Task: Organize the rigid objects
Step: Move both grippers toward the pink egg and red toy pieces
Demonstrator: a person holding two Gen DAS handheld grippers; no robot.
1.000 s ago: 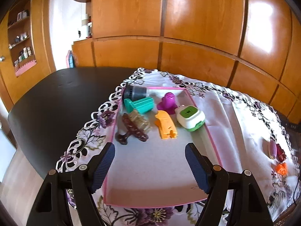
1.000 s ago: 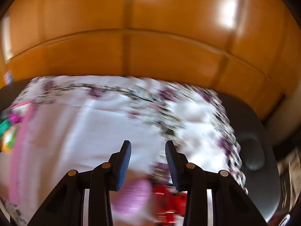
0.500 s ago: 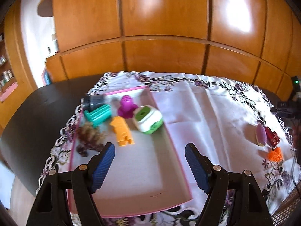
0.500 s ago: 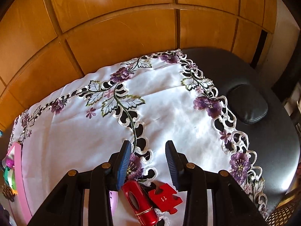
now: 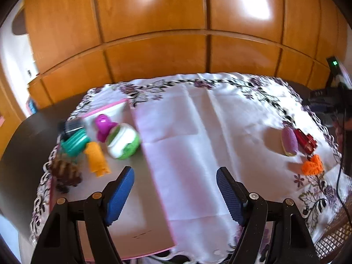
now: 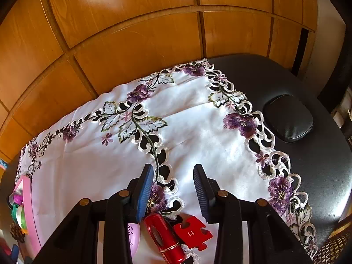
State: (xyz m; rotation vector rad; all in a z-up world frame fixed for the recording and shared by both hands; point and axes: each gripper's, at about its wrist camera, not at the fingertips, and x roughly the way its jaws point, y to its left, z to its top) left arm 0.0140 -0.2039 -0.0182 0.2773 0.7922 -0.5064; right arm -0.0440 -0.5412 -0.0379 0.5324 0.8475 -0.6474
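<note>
Glossy wood panelling (image 6: pixel 136 50), satiny embroidered cloth (image 6: pixel 198 132)

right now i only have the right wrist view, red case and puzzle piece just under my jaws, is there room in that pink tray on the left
Observer: Yes. The left wrist view shows the pink tray with its near half bare and its contents bunched at the far end.
Operator: whats in it already
Observer: The view is blurred, but I can make out a green-and-white case, an orange clip, a teal piece, a purple toy and a brown clip.
Operator: left gripper carrying anything
Observer: No. The left gripper has its jaws open with nothing between them, above the tray's right edge.
</note>
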